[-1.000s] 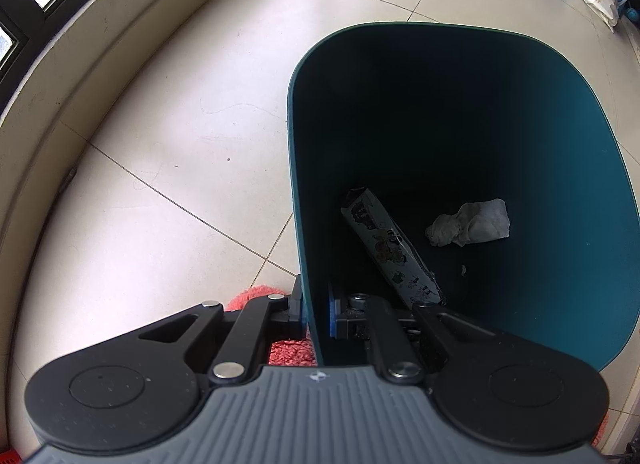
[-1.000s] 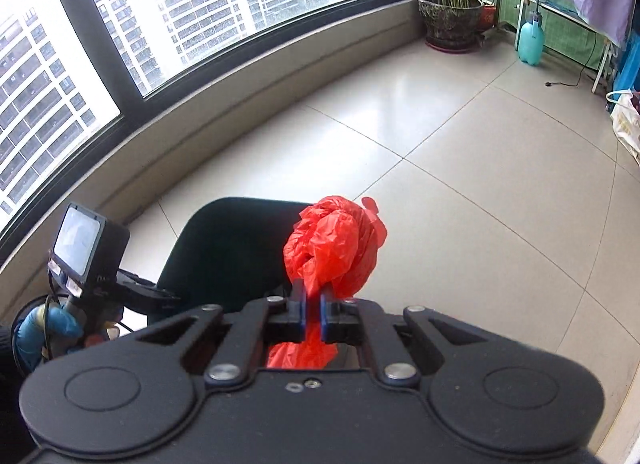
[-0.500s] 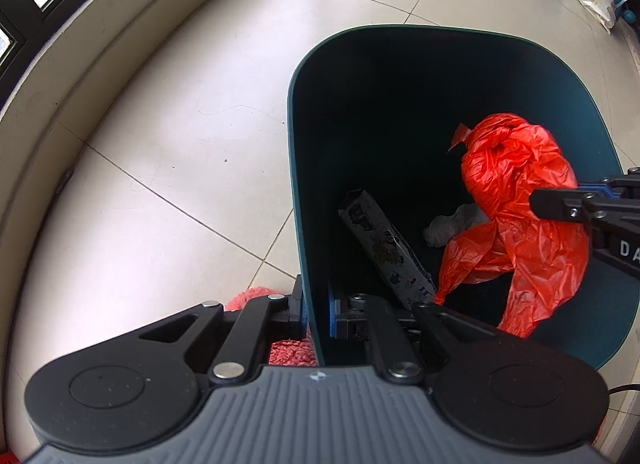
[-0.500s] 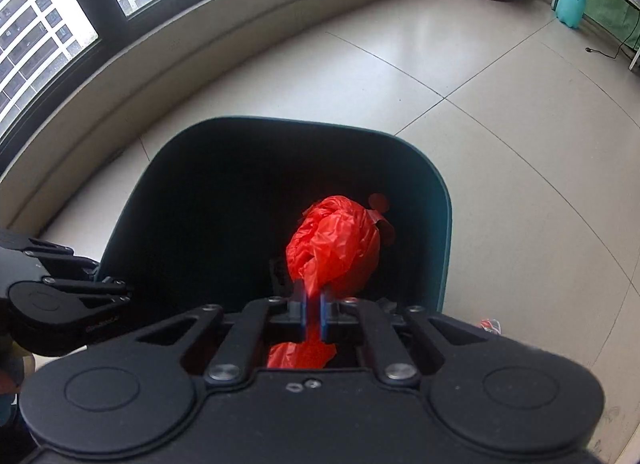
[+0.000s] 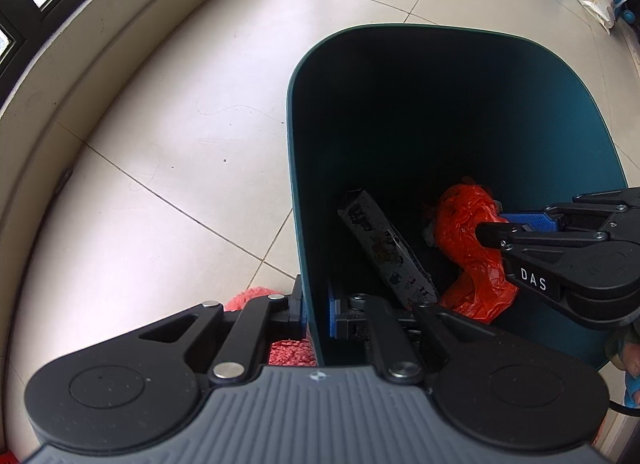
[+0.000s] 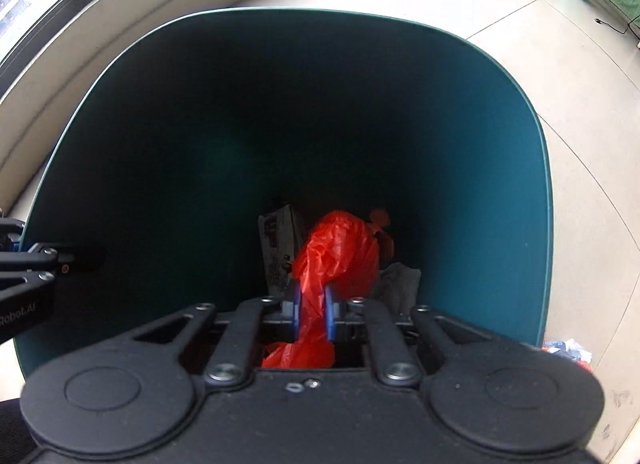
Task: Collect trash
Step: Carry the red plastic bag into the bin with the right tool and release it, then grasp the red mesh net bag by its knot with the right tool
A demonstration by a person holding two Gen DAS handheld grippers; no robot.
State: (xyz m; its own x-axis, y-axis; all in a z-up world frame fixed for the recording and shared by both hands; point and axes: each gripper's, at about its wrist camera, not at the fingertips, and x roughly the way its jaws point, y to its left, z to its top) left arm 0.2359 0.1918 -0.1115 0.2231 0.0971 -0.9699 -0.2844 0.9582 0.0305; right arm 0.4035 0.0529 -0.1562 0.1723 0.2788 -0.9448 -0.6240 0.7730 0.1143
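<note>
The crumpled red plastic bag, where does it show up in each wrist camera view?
Left wrist view: crumpled red plastic bag lies right of centre, low inside the dark teal plastic bin, at the right claw.
Right wrist view: centre, between the claw's blue pads.
Shared landmark: the printed flat cardboard box beside it.
</note>
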